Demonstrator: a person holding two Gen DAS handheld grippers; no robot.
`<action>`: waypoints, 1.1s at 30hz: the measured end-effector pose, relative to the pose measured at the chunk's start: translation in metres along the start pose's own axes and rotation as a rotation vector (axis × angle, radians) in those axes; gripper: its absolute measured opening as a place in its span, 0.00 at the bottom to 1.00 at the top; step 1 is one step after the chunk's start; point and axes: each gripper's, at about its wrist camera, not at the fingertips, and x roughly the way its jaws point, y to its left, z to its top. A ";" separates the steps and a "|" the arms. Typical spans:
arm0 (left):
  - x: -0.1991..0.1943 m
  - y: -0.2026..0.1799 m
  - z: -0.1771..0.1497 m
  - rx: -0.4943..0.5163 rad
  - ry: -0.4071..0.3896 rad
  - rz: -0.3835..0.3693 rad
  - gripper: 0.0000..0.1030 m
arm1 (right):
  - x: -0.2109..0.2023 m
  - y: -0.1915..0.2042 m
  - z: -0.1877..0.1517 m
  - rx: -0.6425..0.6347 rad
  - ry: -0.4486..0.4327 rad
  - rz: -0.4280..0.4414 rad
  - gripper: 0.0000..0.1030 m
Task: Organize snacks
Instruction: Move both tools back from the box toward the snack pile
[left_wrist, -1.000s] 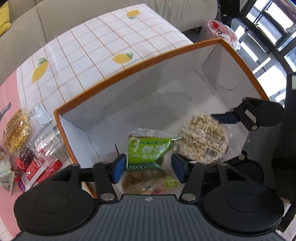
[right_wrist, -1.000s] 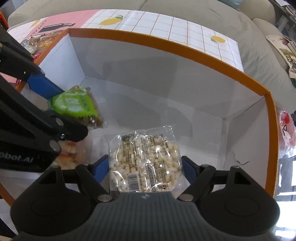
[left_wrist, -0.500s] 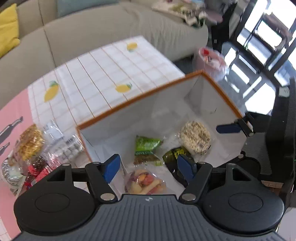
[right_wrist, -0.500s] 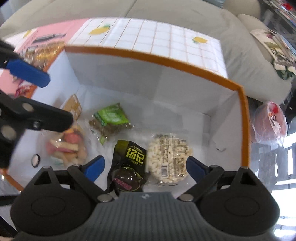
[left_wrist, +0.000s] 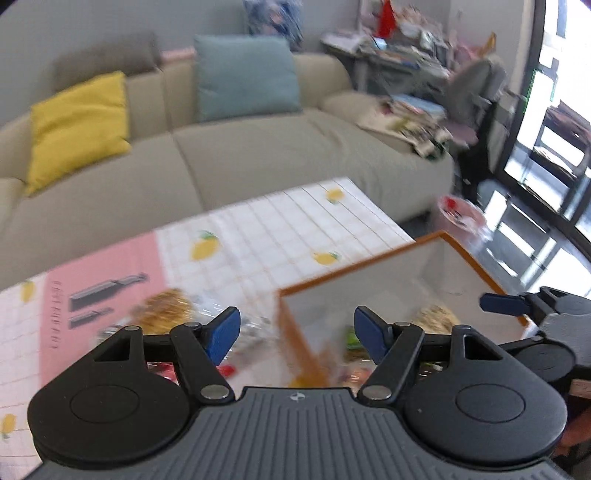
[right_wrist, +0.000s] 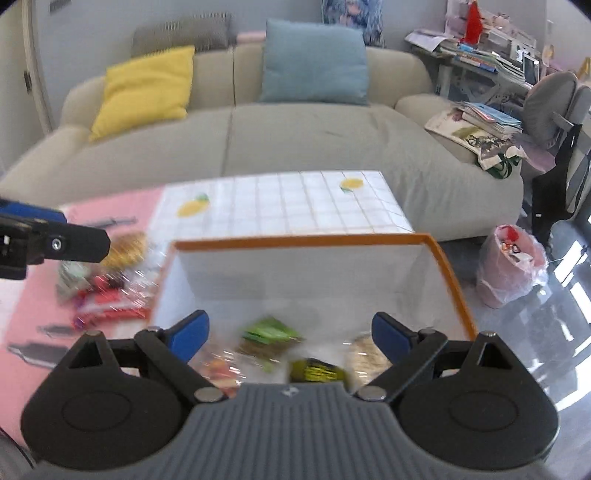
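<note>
A white box with an orange rim (right_wrist: 303, 242) stands on the table. Inside it lie a green packet (right_wrist: 271, 330), a black and yellow packet (right_wrist: 317, 371), a pale puffed-grain packet (right_wrist: 364, 350) and a colourful sweets packet (right_wrist: 218, 365), all blurred. Above the box's near side, my right gripper (right_wrist: 290, 334) is open and holds nothing. My left gripper (left_wrist: 295, 332) is also open and empty, over the box's left corner (left_wrist: 291, 332). A pile of loose snack packets (right_wrist: 110, 288) lies on the tablecloth left of the box, and it shows in the left wrist view too (left_wrist: 162, 314).
The table wears a lemon-print cloth (right_wrist: 288, 203) with a pink part at the left. Behind it runs a beige sofa (right_wrist: 295, 140) with a yellow and a blue cushion. A pink bin bag (right_wrist: 511, 266) stands on the floor at the right.
Both grippers let go of their packets, spread their jaws wider, and rose out of the box while tilting up. The left one drifted toward the box's left corner.
</note>
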 end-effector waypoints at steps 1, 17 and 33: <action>-0.004 0.005 -0.006 -0.003 -0.020 0.016 0.78 | -0.002 0.007 -0.001 0.012 -0.015 0.006 0.90; -0.026 0.123 -0.089 -0.179 -0.130 0.310 0.76 | 0.015 0.140 -0.021 -0.022 -0.134 0.124 0.88; 0.012 0.184 -0.118 -0.194 -0.108 0.184 0.80 | 0.096 0.216 -0.022 -0.231 -0.054 0.159 0.80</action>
